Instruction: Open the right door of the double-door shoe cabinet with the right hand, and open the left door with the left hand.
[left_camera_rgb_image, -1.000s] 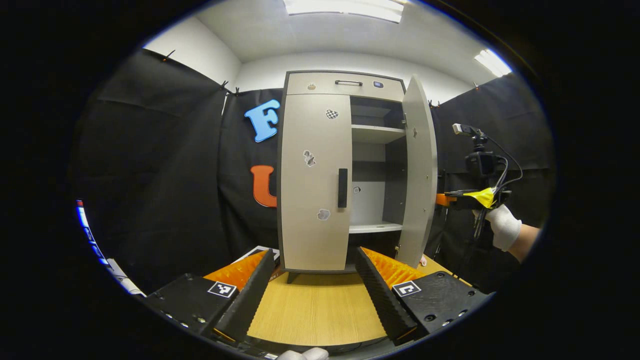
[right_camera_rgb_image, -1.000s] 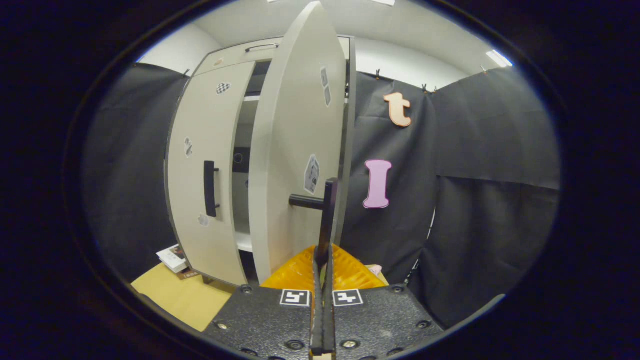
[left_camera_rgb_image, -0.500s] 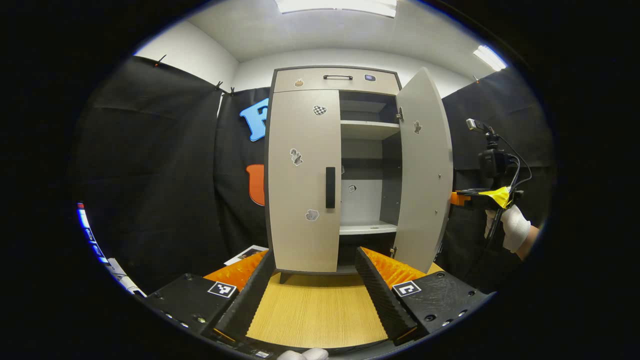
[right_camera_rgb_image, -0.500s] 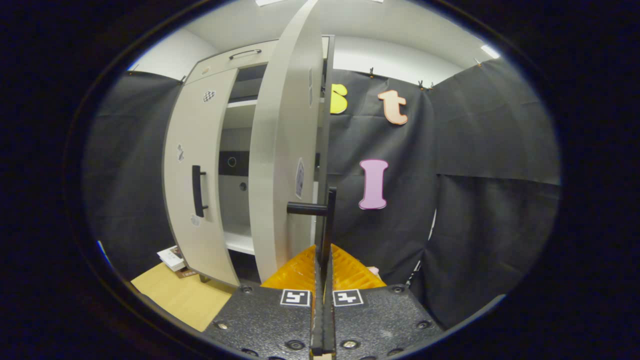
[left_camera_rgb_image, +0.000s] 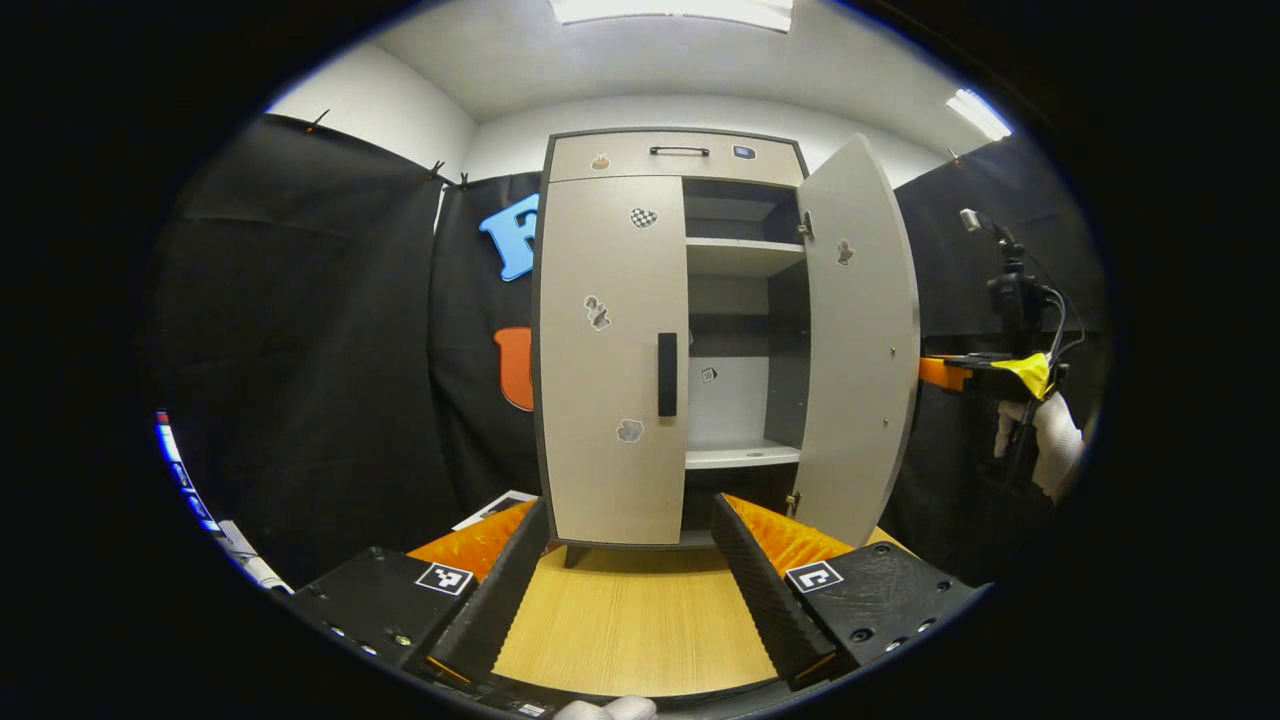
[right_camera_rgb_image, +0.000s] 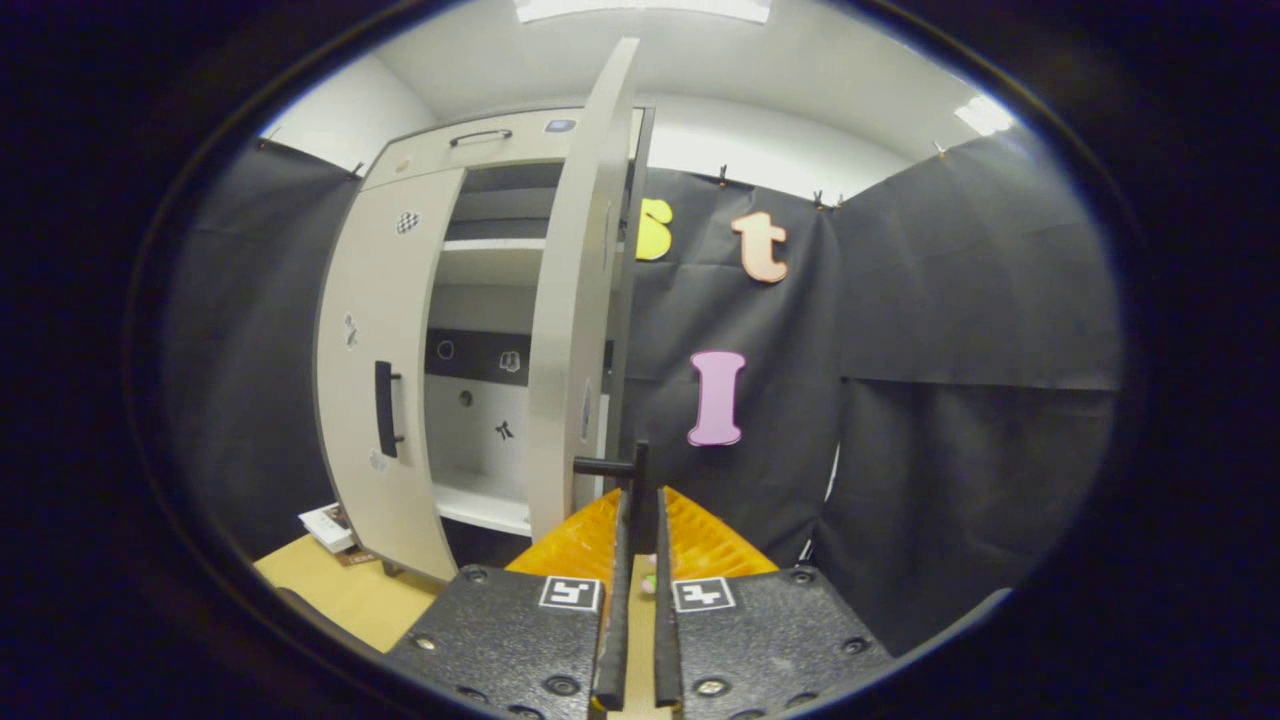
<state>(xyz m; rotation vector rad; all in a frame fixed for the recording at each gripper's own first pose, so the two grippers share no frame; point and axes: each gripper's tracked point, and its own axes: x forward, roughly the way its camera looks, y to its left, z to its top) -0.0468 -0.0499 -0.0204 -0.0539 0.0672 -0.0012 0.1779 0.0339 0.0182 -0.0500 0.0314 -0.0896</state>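
Note:
The grey shoe cabinet stands on a wooden table (left_camera_rgb_image: 640, 620). Its left door (left_camera_rgb_image: 610, 360) is closed, with a dark vertical handle (left_camera_rgb_image: 667, 374). My left gripper (left_camera_rgb_image: 630, 503) hovers open in front of it, low over the table and holding nothing. The right door (left_camera_rgb_image: 860, 340) stands swung far out. A gloved hand holds my right gripper (left_camera_rgb_image: 975, 372) at that door's outer side. In the right gripper view the door (right_camera_rgb_image: 570, 330) is edge-on. Its handle (right_camera_rgb_image: 637, 468) sits between the tips of my right gripper (right_camera_rgb_image: 641, 495), whose fingers stand slightly parted with a gap beside the bar.
A drawer (left_camera_rgb_image: 675, 157) tops the cabinet, and bare shelves (left_camera_rgb_image: 745, 257) show inside. A booklet (left_camera_rgb_image: 490, 508) lies on the table left of the cabinet. A camera on a stand (left_camera_rgb_image: 1010, 290) rises behind the right gripper. Black cloth walls close in on all sides.
The right door has swung wider open, pulled by the right gripper. That gripper's fingers, pressed tight on the handle before, have now parted. The left gripper has barely moved.

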